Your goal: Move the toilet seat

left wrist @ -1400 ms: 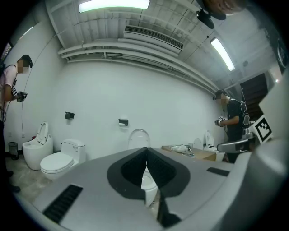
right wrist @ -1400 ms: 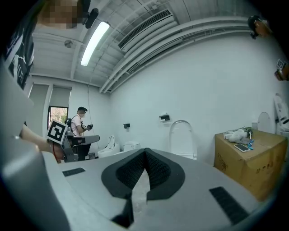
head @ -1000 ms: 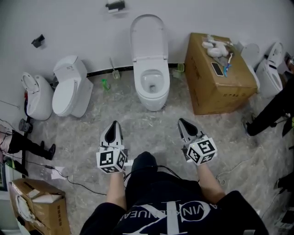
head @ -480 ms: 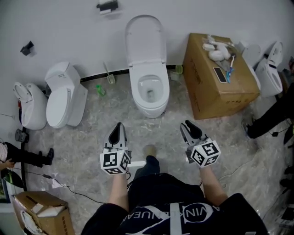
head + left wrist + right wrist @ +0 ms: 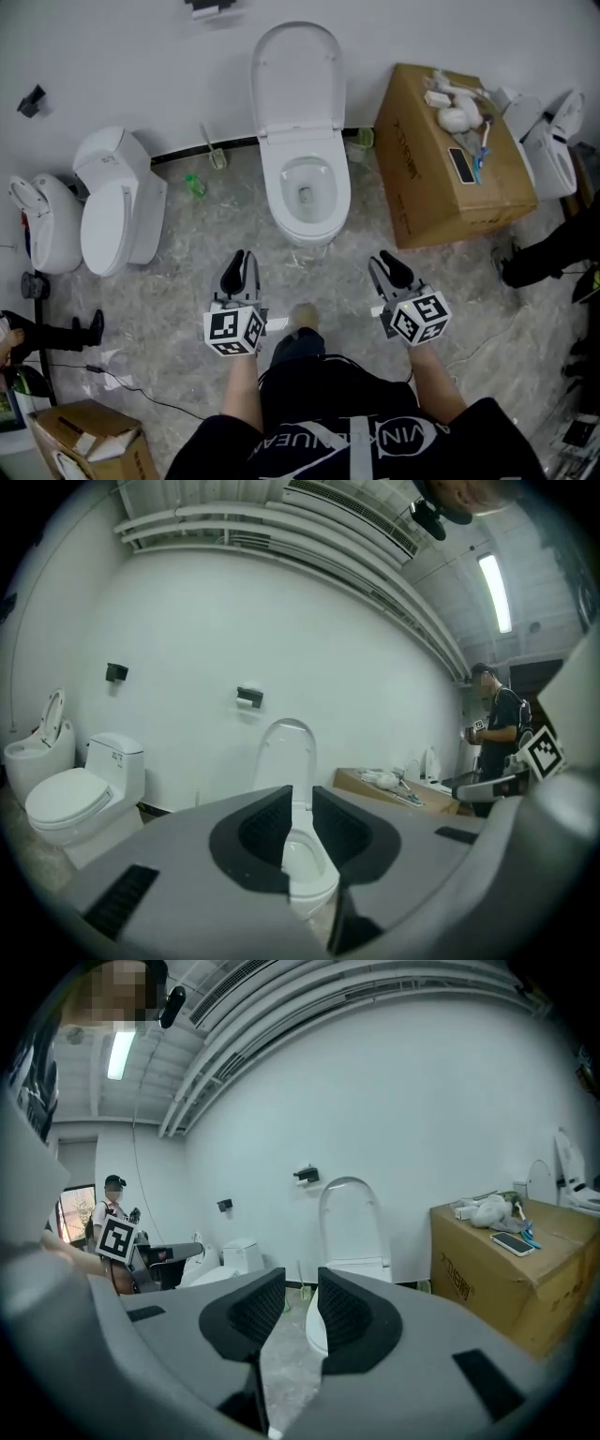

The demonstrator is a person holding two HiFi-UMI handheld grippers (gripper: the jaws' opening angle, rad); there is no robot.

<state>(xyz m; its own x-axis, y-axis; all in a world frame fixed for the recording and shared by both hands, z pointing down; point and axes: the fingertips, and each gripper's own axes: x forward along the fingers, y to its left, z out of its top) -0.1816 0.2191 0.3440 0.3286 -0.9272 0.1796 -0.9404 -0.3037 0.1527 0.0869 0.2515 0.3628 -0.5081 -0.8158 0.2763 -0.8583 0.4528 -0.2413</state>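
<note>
Toilet bowl (image 5: 305,192): stood open at the floor's far edge against the wall, with nothing seen in it but a dark drain.
Toilet seat (image 5: 298,75): was raised upright against the wall above that bowl. Ring and cover could not be told apart.
Large cardboard box (image 5: 422,178): was closed, just right of the bowl. On its top lay a white bundle (image 5: 457,114), a dark phone (image 5: 462,166) and a blue-handled item (image 5: 483,141).
Small cardboard box (image 5: 117,450): stood at the floor's near-left corner with its flaps open and white material inside.
Surroundings: a second toilet (image 5: 112,211) with its lid down stood left of the bowl. A brush (image 5: 214,150) and a green bottle (image 5: 194,185) were between the two. More white toilets stood at the far left and far right, and cables lay on the floor near the left side.
Obstructions: bare floor lay between both claws and the bowl.
Left claw (image 5: 240,262): was held low before the bowl and pointed at it. Its jaws had just been opening, stood a narrow gap apart and were empty.
Right claw (image 5: 382,264): was level with the left and aimed at the bowl's right side. Its jaws had just been opening, stood slightly spread and held nothing.
</note>
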